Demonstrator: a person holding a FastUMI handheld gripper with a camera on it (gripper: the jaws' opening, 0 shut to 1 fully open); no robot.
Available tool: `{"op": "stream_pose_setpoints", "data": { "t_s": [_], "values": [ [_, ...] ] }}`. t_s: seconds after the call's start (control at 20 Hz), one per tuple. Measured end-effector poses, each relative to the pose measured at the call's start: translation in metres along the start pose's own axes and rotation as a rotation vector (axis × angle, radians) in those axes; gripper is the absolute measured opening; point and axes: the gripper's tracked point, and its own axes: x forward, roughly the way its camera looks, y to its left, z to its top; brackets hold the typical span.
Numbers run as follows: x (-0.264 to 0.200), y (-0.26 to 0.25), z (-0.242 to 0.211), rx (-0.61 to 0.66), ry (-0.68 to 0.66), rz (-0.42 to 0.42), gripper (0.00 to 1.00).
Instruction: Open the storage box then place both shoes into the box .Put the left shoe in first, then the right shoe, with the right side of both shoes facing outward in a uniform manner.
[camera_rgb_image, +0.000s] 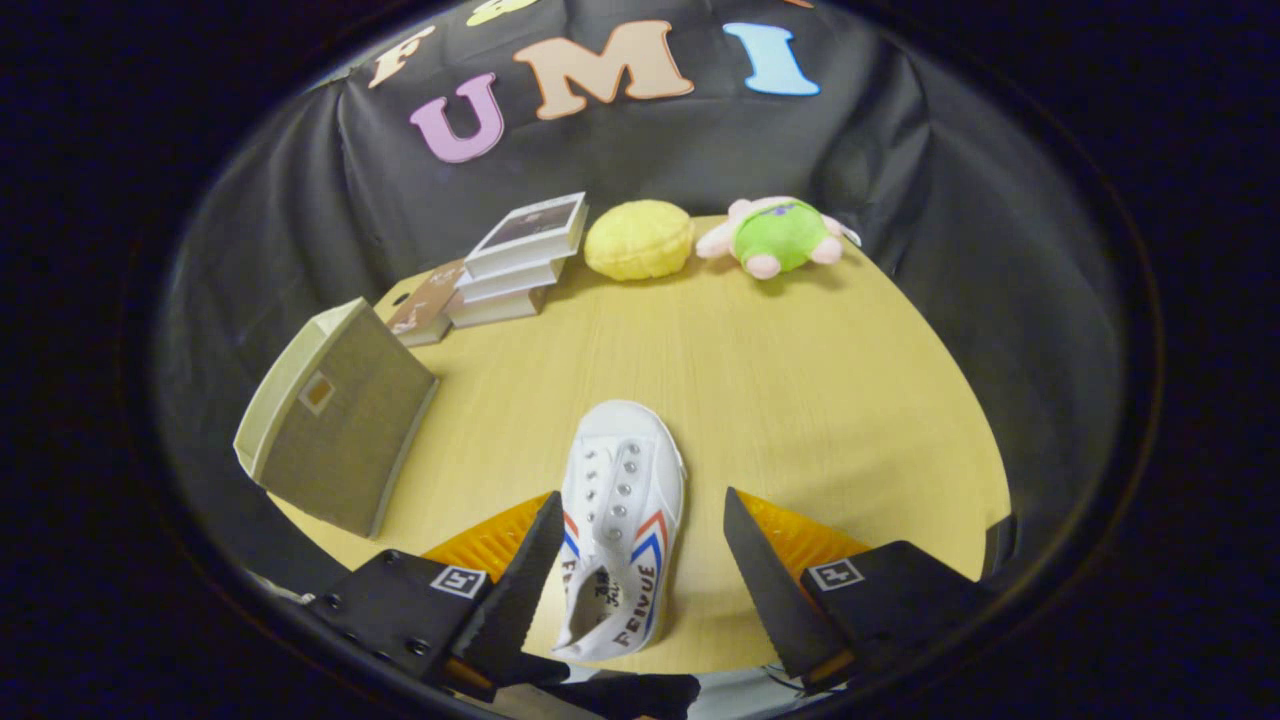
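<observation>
My tongs are spread wide, gripping nothing. A white shoe lies on the wooden worktop between the two fingers, toe pointing away from me, nearer the left finger. The storage box stands tilted off to the left. Beyond it sit stacked books, a yellow plush and a green plush.
</observation>
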Motion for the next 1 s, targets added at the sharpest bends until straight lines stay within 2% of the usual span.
{"op": "stream_pose_setpoints", "data": {
  "t_s": [0.35, 0.45, 0.7, 1.0],
  "values": [
    [0.024, -0.004, -0.035, -0.017, 0.101, 0.028, 0.98],
    [0.029, -0.002, -0.039, -0.020, 0.115, 0.037, 0.95],
    [0.036, 0.008, -0.054, -0.001, 0.167, 0.074, 0.72],
    [0.037, 0.004, -0.059, -0.017, 0.187, 0.050, 0.44]
  ]
}}
